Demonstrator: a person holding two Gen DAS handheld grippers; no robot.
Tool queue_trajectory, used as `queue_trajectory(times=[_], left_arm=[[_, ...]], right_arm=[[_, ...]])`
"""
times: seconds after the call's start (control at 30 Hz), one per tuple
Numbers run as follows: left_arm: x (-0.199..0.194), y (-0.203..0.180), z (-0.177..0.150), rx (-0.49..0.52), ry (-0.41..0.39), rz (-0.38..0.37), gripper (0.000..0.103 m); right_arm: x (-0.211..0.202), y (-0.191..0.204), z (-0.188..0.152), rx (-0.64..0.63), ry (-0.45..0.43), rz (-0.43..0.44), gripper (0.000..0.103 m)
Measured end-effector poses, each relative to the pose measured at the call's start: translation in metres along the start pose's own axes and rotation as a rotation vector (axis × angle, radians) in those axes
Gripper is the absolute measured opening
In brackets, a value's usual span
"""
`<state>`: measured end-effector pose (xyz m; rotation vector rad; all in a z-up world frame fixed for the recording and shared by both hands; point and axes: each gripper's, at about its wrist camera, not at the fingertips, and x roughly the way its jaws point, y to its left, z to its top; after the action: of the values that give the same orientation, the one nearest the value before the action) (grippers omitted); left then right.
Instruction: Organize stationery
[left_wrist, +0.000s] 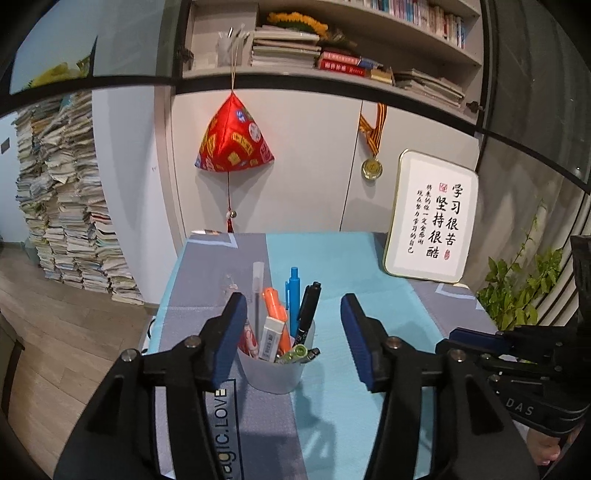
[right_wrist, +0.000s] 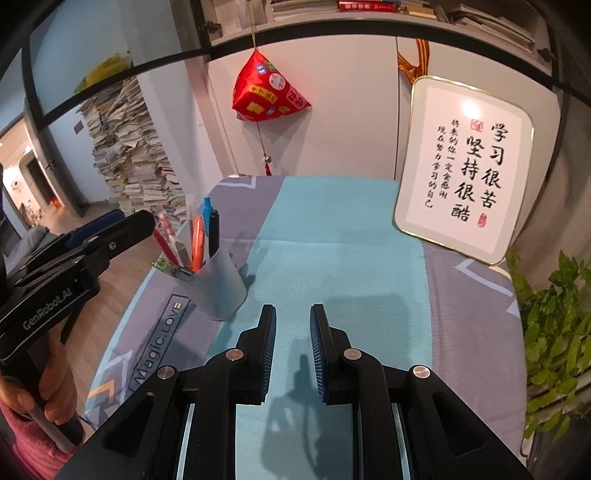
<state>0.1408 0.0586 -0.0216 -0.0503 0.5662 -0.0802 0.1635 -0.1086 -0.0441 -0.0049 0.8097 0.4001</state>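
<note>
A: What is shown of the step in hand?

B: The pen cup (left_wrist: 275, 363) is seen standing on the cloth-covered table (left_wrist: 343, 266), toward its near left part. The left gripper (left_wrist: 293, 314) is held just above and in front of it, jaws spread, nothing between the pads. No earlier view is given, so only a release can be judged likely. The right gripper (right_wrist: 293, 345) is held over bare blue cloth to the right, jaws a narrow gap apart, nothing pinched.

A: How should it be done well?

B: The left gripper should be lifted straight back, so that the tall pens are not caught and the cup is not tipped. The right one should be kept well apart.

A: What is counted in the cup?

B: One blue pen (left_wrist: 293, 295), one black marker (left_wrist: 308, 306), one orange highlighter (left_wrist: 275, 306), one clear capped pen (left_wrist: 258, 288), one white eraser (left_wrist: 271, 338) and one green-trimmed item (left_wrist: 297, 352) are made out. Something red and white is partly hidden by the left finger. No loose stationery is seen on the cloth.
</note>
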Motion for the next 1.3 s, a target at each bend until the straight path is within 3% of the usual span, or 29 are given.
queue_trajectory(times=[0.2, 0.57, 0.7, 0.97, 1.17, 1.3], left_arm=[[-0.027, -0.015, -0.008, 0.038, -0.051, 0.022, 0.061], [-0.086, -0.046, -0.030, 0.074, -0.134, 0.042, 0.079], [-0.106, -0.054, -0.038, 0.071, -0.163, 0.041, 0.091], [-0.150, -0.074, -0.056, 0.095, -0.224, 0.053, 0.102], [-0.178, -0.086, -0.067, 0.104, -0.266, 0.050, 0.102], [-0.188, -0.091, -0.073, 0.104, -0.261, 0.046, 0.102]], right_arm=[[-0.025, 0.002, -0.009, -0.004, -0.040, -0.037, 0.020], [-0.090, -0.001, -0.038, 0.028, -0.138, -0.105, 0.031], [-0.120, 0.000, -0.054, 0.043, -0.195, -0.136, 0.047], [-0.174, 0.011, -0.080, 0.025, -0.298, -0.183, 0.055], [-0.202, 0.012, -0.099, 0.030, -0.349, -0.211, 0.061], [-0.213, 0.015, -0.110, 0.022, -0.373, -0.225, 0.074]])
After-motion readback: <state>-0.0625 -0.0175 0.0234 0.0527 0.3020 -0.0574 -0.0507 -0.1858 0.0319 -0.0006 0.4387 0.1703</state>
